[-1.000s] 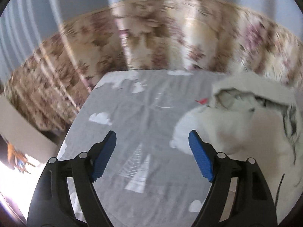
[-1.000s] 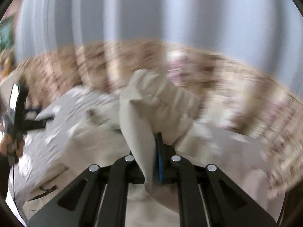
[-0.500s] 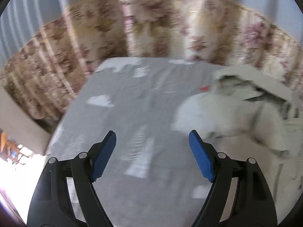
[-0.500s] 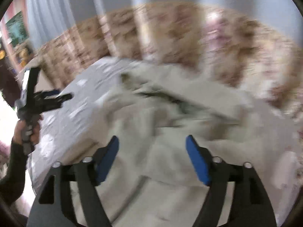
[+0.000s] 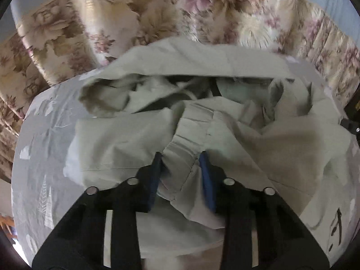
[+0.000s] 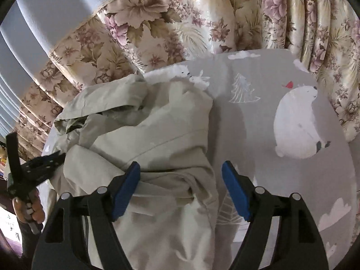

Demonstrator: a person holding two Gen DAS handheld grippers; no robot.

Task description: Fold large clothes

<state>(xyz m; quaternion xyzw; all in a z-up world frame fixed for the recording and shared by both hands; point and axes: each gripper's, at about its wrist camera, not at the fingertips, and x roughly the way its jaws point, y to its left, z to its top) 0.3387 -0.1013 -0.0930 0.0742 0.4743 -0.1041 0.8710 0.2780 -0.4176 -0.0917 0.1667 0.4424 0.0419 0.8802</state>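
Left gripper (image 5: pixel 181 159): jaws closing on a bunched ridge of the jacket (image 5: pixel 236 139); the blue pads sit on either side of the gathered cloth and appear to press it.
Right gripper (image 6: pixel 180 175): jaws spread and narrowing a little; the jacket's right edge lies between them, and the pads do not press it.
Jacket place: crumpled on the grey sheet (image 6: pixel 258 117), to the left of the printed bear (image 6: pixel 297 123), with the floral curtain (image 6: pixel 180 22) beyond its far end.
Step in hand: likely taking fresh holds so the jacket can be spread flat before any fold.
Doing it well: the left pads should take only the top layer, not the sheet under it; the right gripper should settle over the jacket's edge before it closes; both should then pull apart evenly so the creases run out.
Jacket pointing: the hood-like opening faces the curtain, the lower part lies toward the grippers.
Long axis: seemingly running from the grippers toward the curtain, though the bunching makes this uncertain.
Person: a hand (image 6: pixel 31 209) at the jacket's left holds the left gripper's handle.
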